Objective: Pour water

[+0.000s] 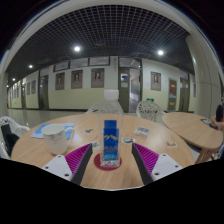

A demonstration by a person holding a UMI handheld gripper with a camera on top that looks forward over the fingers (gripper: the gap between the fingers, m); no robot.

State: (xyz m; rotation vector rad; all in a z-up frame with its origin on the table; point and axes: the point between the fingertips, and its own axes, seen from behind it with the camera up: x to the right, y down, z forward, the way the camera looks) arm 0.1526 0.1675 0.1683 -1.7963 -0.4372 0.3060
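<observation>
A clear water bottle with a blue label and blue cap [110, 140] stands upright on a round red coaster [108, 161] on the wooden table [175, 160]. My gripper [112, 160] is open, its two purple-padded fingers [79, 157] standing wide at either side of the bottle's base with a gap on each side. A white cup or bowl [52, 135] rests on the table to the left, beyond the left finger.
Small items lie further back on the table, a pale container [148, 109] among them. A second round wooden table [192, 127] stands to the right. Chairs [10, 133] sit at the left, and doors line the far wall.
</observation>
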